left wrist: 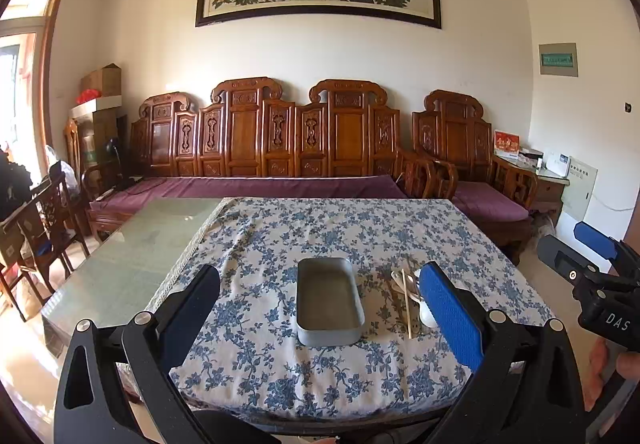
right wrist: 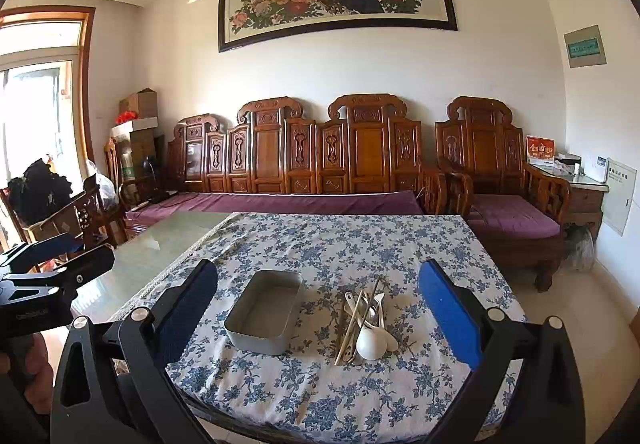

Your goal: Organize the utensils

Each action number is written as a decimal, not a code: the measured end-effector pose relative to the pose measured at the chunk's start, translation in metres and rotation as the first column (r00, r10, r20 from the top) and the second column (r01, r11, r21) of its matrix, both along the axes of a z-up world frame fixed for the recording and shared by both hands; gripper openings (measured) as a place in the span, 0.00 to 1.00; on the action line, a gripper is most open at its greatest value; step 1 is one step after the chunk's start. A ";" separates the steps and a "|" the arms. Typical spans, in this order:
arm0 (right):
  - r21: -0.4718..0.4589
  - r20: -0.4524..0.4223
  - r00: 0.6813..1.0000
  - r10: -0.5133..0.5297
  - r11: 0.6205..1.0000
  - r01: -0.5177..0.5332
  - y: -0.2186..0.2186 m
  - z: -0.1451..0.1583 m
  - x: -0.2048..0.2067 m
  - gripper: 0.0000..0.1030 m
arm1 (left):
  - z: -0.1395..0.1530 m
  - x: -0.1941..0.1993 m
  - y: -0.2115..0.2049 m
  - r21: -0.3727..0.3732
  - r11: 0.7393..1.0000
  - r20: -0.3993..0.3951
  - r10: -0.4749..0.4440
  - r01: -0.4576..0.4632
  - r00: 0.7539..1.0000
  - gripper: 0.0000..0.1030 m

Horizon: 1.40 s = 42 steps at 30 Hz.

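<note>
Right wrist view shows nothing sorted yet: the utensils [right wrist: 366,324] lie heaped on the counter [right wrist: 360,244] beside the empty metal tin [right wrist: 264,314], both the right claw [right wrist: 316,320] and left claw [left wrist: 320,320] wide open, holding nothing.

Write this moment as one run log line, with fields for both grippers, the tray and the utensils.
left gripper: open, empty | right gripper: open, empty | metal tray: empty, on tablecloth | utensils: piled beside tray, untouched

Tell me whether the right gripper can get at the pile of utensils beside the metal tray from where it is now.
Probably yes. The right gripper is open and empty, and the utensil pile lies in the open on the tablecloth, right ahead between its fingers. The metal tray sits apart to the pile's left, blocking nothing.
</note>
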State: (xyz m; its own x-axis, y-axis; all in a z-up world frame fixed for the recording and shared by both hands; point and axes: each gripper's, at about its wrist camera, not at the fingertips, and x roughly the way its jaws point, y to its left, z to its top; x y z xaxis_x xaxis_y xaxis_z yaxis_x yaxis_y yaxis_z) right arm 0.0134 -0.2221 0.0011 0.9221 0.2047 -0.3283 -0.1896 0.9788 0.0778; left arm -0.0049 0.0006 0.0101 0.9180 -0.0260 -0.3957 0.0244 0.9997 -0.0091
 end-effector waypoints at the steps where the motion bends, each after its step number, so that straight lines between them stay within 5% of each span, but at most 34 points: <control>1: 0.001 0.000 1.000 0.002 1.000 -0.002 0.000 0.000 0.000 0.98 | 0.000 0.000 0.001 -0.001 1.000 0.000 -0.001 0.001 1.000 0.94; 42: 0.001 0.003 1.000 0.008 1.000 -0.008 -0.002 0.020 -0.005 0.98 | 0.004 -0.009 0.002 -0.017 1.000 0.034 -0.026 0.026 0.999 0.94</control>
